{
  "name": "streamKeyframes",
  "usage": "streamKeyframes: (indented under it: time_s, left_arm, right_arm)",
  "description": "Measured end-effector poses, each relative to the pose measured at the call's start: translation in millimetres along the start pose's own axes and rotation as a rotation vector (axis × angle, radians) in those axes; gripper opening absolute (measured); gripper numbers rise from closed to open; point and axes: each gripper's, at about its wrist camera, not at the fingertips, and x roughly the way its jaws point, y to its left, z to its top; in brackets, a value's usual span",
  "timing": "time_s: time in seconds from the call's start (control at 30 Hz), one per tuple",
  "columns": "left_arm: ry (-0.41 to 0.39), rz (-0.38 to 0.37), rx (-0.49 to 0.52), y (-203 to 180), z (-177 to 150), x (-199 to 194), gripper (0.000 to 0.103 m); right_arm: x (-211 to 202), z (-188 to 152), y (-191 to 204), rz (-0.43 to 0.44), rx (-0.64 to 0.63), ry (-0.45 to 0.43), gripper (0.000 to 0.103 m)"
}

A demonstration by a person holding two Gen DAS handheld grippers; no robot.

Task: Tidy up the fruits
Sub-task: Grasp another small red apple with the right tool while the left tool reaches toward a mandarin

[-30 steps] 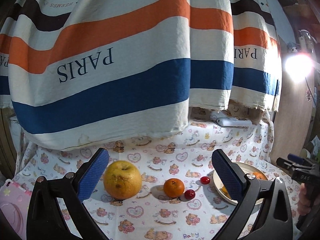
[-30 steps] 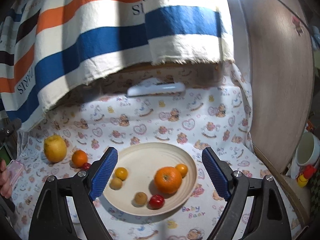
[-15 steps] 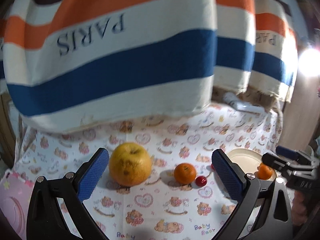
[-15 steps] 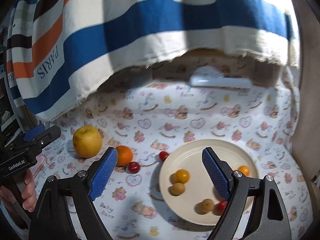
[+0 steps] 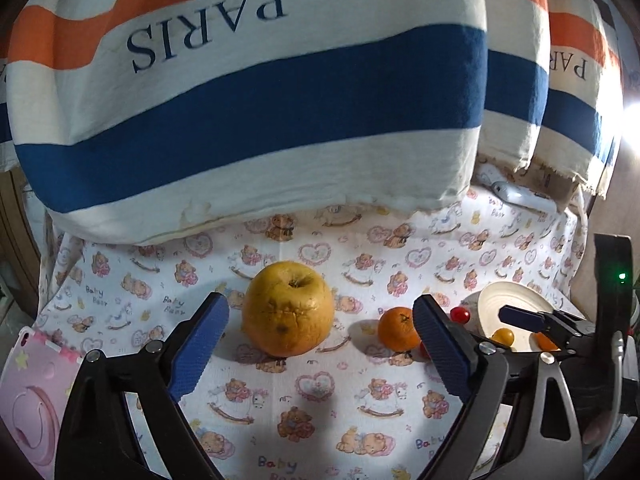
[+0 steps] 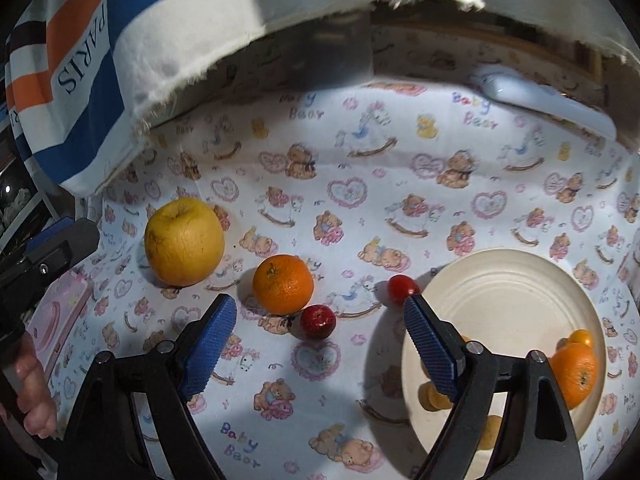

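Hovering wide-jawed and empty, the left gripper has just been closing, framing the yellow apple far ahead. Rightward lie the orange and, touching it, a dark red fruit. Also narrowing, the right gripper grips nothing; the plate sits far right.

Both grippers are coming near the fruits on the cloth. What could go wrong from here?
1. The right gripper has been closing, still empty. One finger could knock the small dark red fruit or the orange beside it, and round fruit may roll.
2. The yellow apple looks wide for the left gripper; it might slip out.
3. The grippers work close together and could collide.
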Motion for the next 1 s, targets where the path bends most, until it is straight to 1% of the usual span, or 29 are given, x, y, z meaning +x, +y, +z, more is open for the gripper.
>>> streamKeyframes:
  time_s: [0.1, 0.2, 0.27, 0.33, 0.43, 0.57, 0.7, 0.73, 0.8, 0.87, 0.93, 1.0]
  left_arm:
    - [0.025, 0.004, -0.008, 2, -1, 6, 0.087]
    - [0.043, -0.002, -0.019, 3, -3, 10, 0.084]
    - [0.049, -0.002, -0.022, 4, -3, 12, 0.083]
    - [0.049, -0.001, -0.024, 5, -4, 12, 0.083]
    - [0.050, -0.002, -0.025, 5, -4, 12, 0.083]
    - [0.054, 0.002, -0.025, 5, -3, 13, 0.083]
    - [0.059, 0.007, -0.022, 5, -5, 16, 0.083]
    - [0.062, 0.008, -0.018, 5, -5, 17, 0.083]
    - [0.064, 0.011, -0.010, 4, -6, 18, 0.083]
    - [0.065, 0.011, -0.005, 3, -6, 18, 0.083]
    - [0.065, 0.009, -0.002, 2, -7, 19, 0.083]
    - [0.064, 0.010, 0.000, 2, -7, 18, 0.083]
  right_arm:
    - [14, 1, 5, -0.004, -0.023, 0.028, 0.073]
    - [23, 0, 8, 0.011, -0.033, 0.054, 0.063]
    - [29, -2, 8, 0.015, -0.034, 0.064, 0.059]
    - [34, -4, 7, 0.013, -0.036, 0.072, 0.052]
    - [40, -6, 4, 0.018, -0.030, 0.101, 0.045]
    - [46, -8, 4, 0.018, -0.034, 0.113, 0.040]
    - [52, -10, 8, -0.001, -0.038, 0.114, 0.033]
    - [53, -10, 10, -0.017, -0.039, 0.112, 0.033]
    - [53, -11, 12, -0.018, -0.053, 0.109, 0.033]
    - [55, -12, 15, -0.039, -0.076, 0.107, 0.033]
    - [58, -12, 13, -0.029, -0.067, 0.122, 0.028]
    - [58, -11, 13, -0.029, -0.050, 0.119, 0.028]
